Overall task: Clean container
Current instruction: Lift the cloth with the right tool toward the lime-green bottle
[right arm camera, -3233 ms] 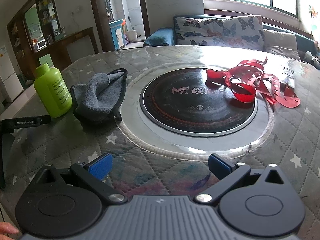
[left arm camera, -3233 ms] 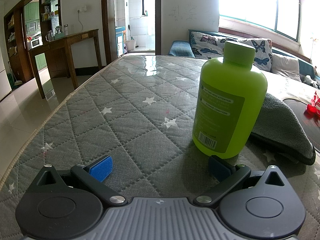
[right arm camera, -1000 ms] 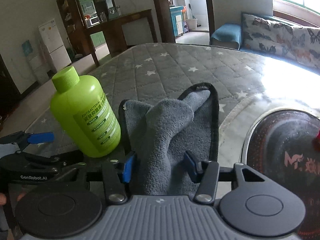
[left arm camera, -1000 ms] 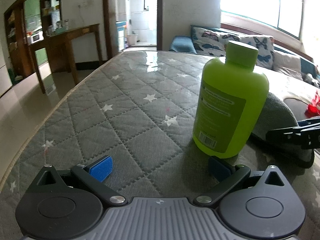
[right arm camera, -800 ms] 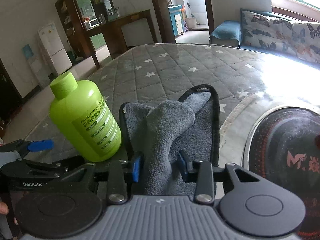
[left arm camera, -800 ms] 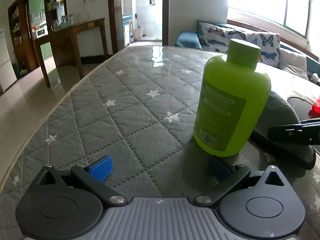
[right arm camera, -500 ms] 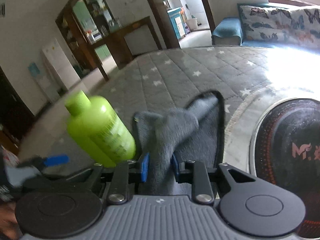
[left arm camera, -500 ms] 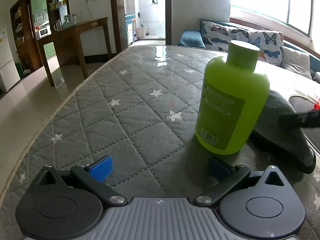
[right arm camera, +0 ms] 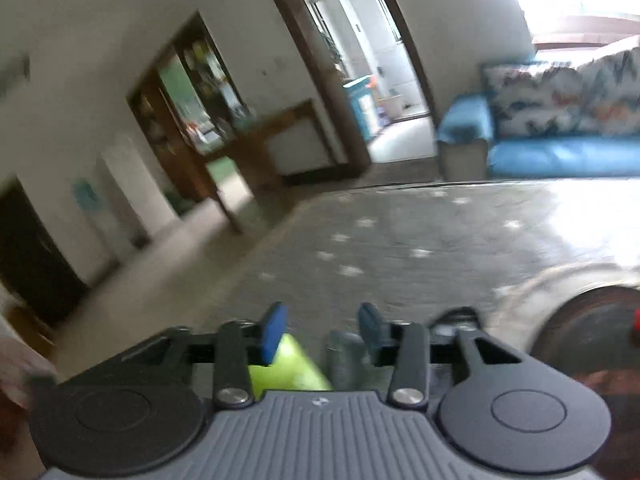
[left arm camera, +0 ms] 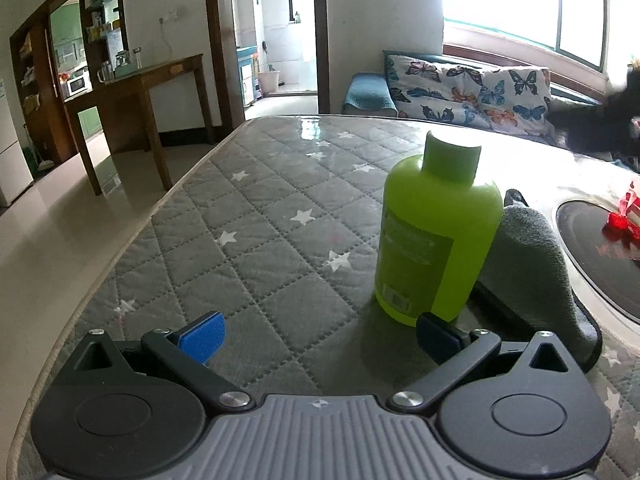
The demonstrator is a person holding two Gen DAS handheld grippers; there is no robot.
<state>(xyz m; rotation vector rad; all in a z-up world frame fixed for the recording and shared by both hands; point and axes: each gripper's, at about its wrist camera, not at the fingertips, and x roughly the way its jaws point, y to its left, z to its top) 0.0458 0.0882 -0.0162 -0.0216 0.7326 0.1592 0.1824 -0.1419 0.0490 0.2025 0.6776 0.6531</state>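
The bottle (left arm camera: 438, 236) is lime green with a darker green label. The cloth (left arm camera: 532, 264) is grey, edged black. The table cover (left arm camera: 260, 248) is grey, quilted, white-starred.

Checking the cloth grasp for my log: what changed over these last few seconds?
The right gripper moved to the grey cloth, closed on it, then swung up with jaws parted and nothing between them. The cloth still lies beside the green bottle, upright as before. The left gripper stayed open and empty.
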